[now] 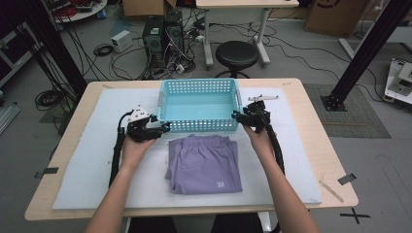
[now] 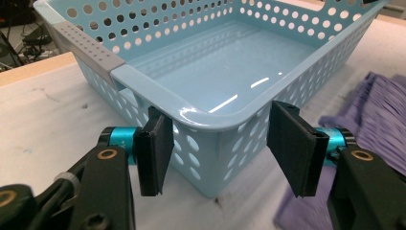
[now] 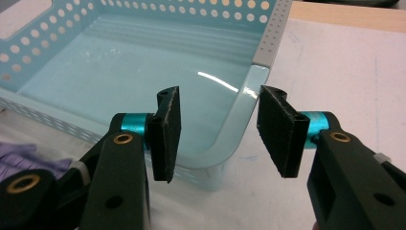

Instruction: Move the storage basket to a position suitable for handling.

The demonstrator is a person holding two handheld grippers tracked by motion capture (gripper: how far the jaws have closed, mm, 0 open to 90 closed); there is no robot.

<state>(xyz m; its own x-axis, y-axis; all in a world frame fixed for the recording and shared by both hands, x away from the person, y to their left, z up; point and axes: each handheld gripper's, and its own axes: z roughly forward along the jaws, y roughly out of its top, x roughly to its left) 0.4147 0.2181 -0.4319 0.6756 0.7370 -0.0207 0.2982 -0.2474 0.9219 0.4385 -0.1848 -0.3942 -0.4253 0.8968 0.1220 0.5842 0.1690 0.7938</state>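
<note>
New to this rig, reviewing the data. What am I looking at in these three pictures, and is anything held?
No robot: a person holds a two-jaw hand-held gripper in each hand. The high view looks down on the table; the other two come from cameras riding on each gripper. On the white mat stand an empty blue basket and, nearer the person, folded purple shorts. The left hand-held gripper and the right hand-held gripper each straddle a near basket corner, jaws open. Nothing is held yet.

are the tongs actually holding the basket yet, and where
Nothing is held. Left tongs and right tongs are open, each straddling a near corner of the blue basket.
</note>
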